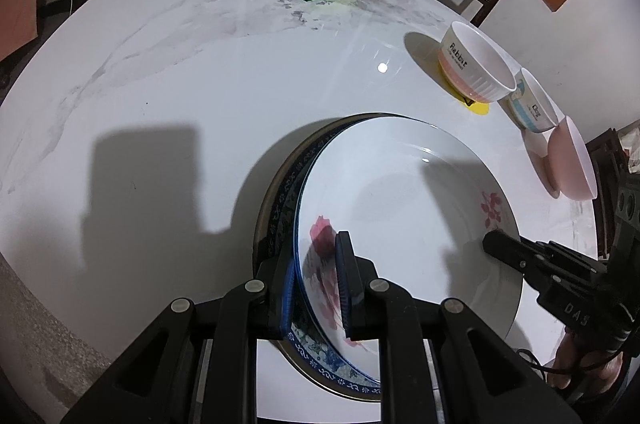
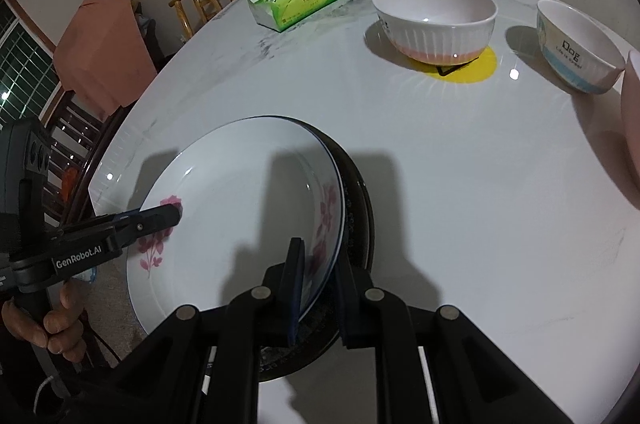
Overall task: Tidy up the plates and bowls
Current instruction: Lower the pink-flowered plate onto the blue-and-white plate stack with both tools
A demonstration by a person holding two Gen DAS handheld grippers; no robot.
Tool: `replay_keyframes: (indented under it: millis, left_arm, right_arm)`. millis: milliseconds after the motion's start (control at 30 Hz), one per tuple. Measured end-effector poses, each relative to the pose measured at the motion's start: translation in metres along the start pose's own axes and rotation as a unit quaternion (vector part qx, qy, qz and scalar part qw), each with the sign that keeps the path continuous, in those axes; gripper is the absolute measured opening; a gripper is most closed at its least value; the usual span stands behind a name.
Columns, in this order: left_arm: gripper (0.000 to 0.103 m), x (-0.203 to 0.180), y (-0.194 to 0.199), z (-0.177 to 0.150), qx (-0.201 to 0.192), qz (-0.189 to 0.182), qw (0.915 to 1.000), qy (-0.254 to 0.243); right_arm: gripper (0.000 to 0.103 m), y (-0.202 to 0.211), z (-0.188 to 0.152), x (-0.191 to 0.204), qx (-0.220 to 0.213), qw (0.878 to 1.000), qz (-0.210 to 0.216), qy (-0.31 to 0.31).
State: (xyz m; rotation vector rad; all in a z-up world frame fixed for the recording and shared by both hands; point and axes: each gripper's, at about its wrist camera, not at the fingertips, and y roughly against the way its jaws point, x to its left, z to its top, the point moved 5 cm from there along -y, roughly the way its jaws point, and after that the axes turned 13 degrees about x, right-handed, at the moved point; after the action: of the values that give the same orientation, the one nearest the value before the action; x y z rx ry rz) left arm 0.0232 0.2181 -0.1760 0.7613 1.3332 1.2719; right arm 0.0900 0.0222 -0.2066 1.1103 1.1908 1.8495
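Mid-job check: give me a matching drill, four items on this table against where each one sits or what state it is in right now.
Items:
1. Rabbit bowl
2. Dog bowl
3. flowered plate
4. tissue pack

States:
A. gripped at opposite rims by the left gripper and right gripper
B. on the yellow sticker
C. far side of the table, near the chairs
D. between the Rabbit bowl and a pink bowl

Pairs: 1-B, 2-D, 3-A, 4-C

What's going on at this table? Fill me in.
A person holds two grippers. The left gripper and right gripper each clamp opposite rims of the white flowered plate, which sits over a dark blue-patterned plate. Three bowls, including the Rabbit bowl, wait untouched on the table.
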Motion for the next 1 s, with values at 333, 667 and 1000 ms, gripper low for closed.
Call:
replay_keyframes:
  millis: [333,667,1000]
  left_arm:
    - [0.016,-0.002,0.000,0.003,0.006,0.009,0.9999,-0.002]
    - [0.017,-0.003,0.000,0.003,0.007,0.022,0.9997,-0.006]
    - [0.019,-0.001,0.001,0.003,0.002,0.028,0.9996,-0.007]
  right_arm:
    - [0.018,-0.001,0.001,0.005,0.007,1.000,-0.016,0.004]
    - [0.028,-0.002,-0.001,0.017,0.016,0.998,-0.047,0.030]
    - [0.032,-0.003,-0.006,0.025,0.017,0.995,-0.081,0.055]
